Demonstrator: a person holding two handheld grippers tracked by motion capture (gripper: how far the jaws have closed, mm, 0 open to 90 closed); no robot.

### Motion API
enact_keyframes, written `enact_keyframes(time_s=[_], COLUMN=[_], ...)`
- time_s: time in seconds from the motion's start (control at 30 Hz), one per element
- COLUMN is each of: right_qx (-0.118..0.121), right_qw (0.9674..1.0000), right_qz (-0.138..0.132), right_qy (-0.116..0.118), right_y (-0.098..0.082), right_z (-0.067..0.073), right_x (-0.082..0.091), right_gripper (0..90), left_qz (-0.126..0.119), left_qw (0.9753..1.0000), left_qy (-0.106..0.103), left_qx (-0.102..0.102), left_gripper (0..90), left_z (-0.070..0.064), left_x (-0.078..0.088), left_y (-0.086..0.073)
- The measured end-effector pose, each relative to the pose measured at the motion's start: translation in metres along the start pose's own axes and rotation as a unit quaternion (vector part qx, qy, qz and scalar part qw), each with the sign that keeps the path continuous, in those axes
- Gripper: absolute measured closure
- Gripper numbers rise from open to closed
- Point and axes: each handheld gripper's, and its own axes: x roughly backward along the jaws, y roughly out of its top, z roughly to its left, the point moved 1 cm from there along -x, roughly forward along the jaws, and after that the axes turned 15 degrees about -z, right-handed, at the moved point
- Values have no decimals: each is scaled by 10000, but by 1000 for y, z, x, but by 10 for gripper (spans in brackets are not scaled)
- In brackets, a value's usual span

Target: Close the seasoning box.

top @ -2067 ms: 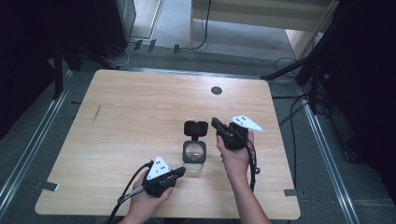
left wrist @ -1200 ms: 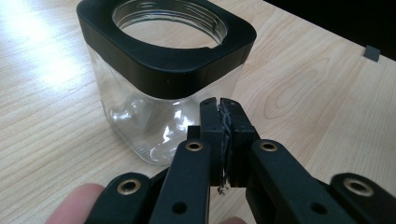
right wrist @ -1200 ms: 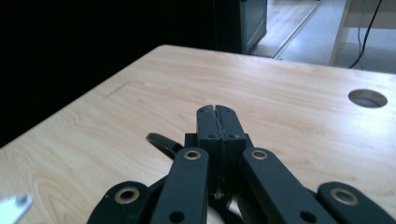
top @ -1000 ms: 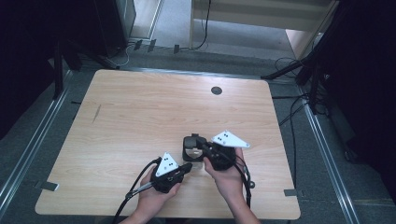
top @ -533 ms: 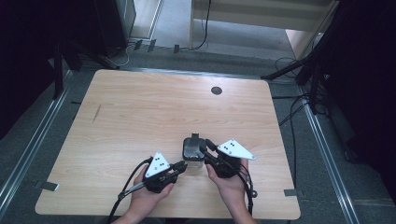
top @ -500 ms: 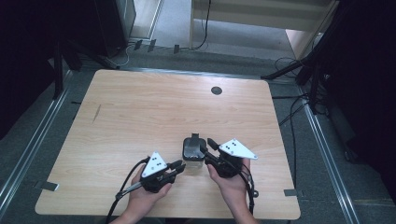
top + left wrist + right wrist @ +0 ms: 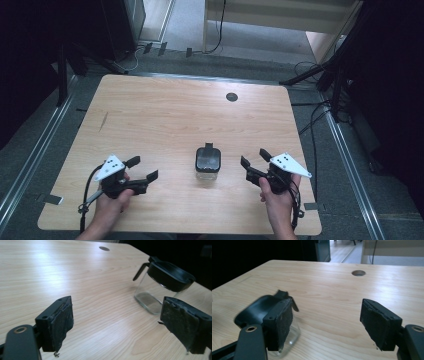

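High view puts the clear glass jar with black lid (image 7: pixel 207 163) between your left hand-held gripper (image 7: pixel 141 169) at nine o'clock and right hand-held gripper (image 7: pixel 253 163) at three, both wide open, empty; approach level, squarely.

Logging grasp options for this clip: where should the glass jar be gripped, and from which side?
Grip the jar across its clear glass body, below the black lid, probably with the right tongs coming in level from the right. It stands upright with flat sides; the lid overhangs.
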Motion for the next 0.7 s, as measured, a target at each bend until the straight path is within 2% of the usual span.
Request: enact_keyframes(time_s=[0.07,0.17,0.37,0.43,0.47,0.63,0.7], right_qx=[-50,-120,-129,-142,-135,-208,-223], right_qw=[10000,9996,9985,9979,9975,9956,9945], right_qz=[31,90,201,239,267,364,381], right_qy=[-74,-224,-493,-584,-643,-842,-946], right_y=[-3,-10,-22,-26,-29,-41,-46], right_z=[-7,-20,-44,-52,-57,-76,-85], right_x=[5,15,33,40,44,58,64], right_gripper=[264,265,265,265,265,264,265], left_qz=[-23,-64,5,14,-10,-73,-120], left_qw=[9998,9985,9952,9924,9918,9861,9828], left_qy=[192,532,983,1226,1274,1652,1844], left_qx=[103,60,9,-72,-54,159,46], left_gripper=[104,108,103,97,97,93,94], left_z=[13,30,60,71,74,101,109], left_x=[9,23,51,62,66,89,97], left_y=[1,2,0,-1,-1,-2,0])
